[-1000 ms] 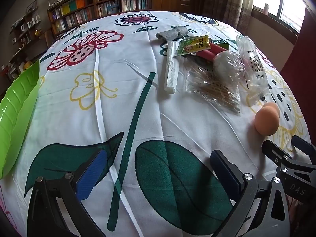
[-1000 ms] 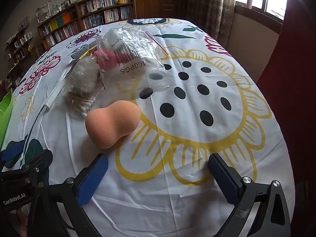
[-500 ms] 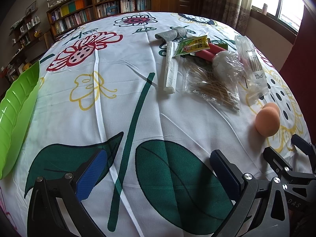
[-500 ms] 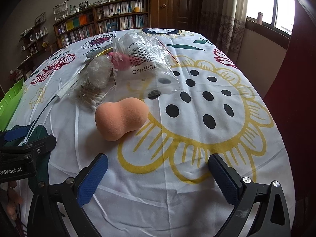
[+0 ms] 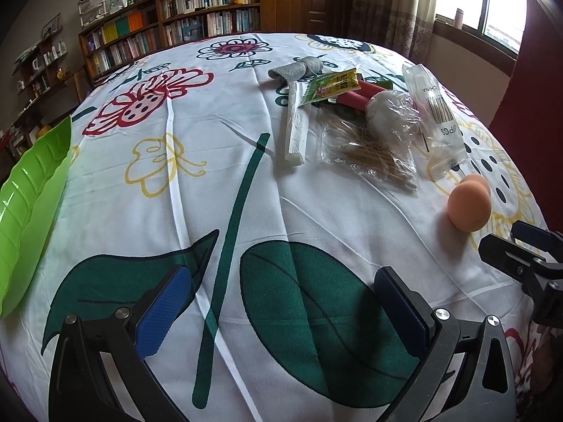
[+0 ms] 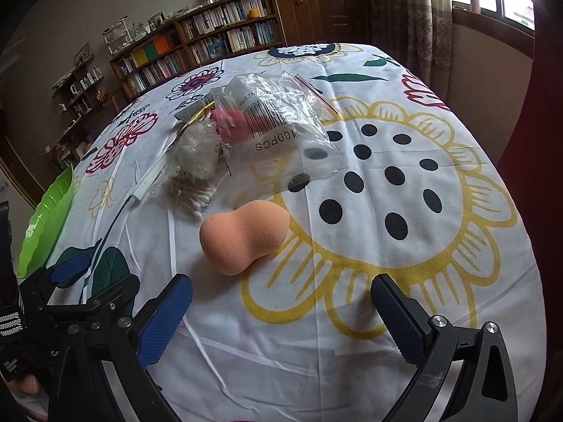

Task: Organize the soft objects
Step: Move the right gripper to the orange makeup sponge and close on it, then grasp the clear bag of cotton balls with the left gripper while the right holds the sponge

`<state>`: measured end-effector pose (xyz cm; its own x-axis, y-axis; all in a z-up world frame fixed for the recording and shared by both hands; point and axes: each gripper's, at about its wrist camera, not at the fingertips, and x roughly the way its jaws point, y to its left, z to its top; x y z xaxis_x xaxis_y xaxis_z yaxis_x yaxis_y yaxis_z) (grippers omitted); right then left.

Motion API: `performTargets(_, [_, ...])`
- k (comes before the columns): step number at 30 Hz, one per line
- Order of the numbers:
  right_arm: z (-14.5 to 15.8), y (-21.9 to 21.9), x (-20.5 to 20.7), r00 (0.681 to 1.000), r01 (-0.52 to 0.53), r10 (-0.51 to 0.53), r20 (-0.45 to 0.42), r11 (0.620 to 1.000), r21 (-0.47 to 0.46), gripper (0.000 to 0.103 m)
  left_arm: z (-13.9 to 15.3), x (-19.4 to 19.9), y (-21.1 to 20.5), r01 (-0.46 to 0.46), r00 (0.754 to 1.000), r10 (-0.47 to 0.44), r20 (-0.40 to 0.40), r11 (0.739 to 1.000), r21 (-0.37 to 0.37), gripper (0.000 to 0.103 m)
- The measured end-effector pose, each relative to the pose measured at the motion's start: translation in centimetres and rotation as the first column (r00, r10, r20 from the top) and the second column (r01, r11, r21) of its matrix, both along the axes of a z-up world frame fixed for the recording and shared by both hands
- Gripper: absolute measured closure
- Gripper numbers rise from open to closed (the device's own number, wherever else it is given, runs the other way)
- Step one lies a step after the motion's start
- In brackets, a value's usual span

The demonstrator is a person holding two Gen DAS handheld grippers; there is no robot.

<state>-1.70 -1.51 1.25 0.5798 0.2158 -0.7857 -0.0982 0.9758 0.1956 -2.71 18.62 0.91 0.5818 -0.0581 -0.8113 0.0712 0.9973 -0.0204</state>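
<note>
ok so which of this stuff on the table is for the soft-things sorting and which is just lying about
For the job:
- orange sponge
- bag of cotton balls
- bag of cotton swabs
- clear bag marked 100PCS
- grey cloth
- green tray, likely where they go

Just lying about:
- bookshelves
- curtain
- bottle on the windowsill

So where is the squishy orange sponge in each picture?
Left wrist view: the orange sponge lies far right on the tablecloth, apart from the open right gripper.
Right wrist view: the sponge lies near the middle, ahead of the open right gripper.
Shared landmark: the clear bag with the barcode lies just beyond the sponge in both.
</note>
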Motion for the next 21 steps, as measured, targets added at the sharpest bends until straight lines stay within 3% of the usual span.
performTargets(4, [0.4, 0.7, 1.0, 1.0, -0.011, 0.011, 0.015, 1.0, 0.011, 0.0, 0.1, 0.9, 0.0, -0.017, 0.998, 0.019, -0.061, 1.0, 0.021, 0.0])
performTargets(10, [0.3, 1.9, 2.0, 0.999, -0.031, 0.03, 0.013, 0.999, 0.02, 0.009, 0.3, 1.6, 0.8, -0.058, 0.996, 0.061, -0.067, 0.997, 0.05, 0.0])
performTargets(13, [0.1, 2.3, 2.5, 0.999, -0.033, 0.032, 0.008, 0.999, 0.023, 0.018, 0.5, 2.0, 0.9, -0.066, 0.995, 0.071, -0.064, 0.995, 0.074, 0.0])
performTargets(18, [0.2, 2.2, 2.7, 1.0, -0.024, 0.023, 0.021, 1.0, 0.016, 0.043, 0.9, 2.5, 0.6, -0.063, 0.996, 0.068, -0.063, 0.995, 0.079, 0.0])
performTargets(21, [0.2, 1.5, 2.6, 0.999, -0.032, 0.031, 0.019, 0.997, 0.064, 0.047, 1.4, 2.9, 0.3, -0.055, 0.997, 0.059, -0.052, 0.996, 0.072, 0.0])
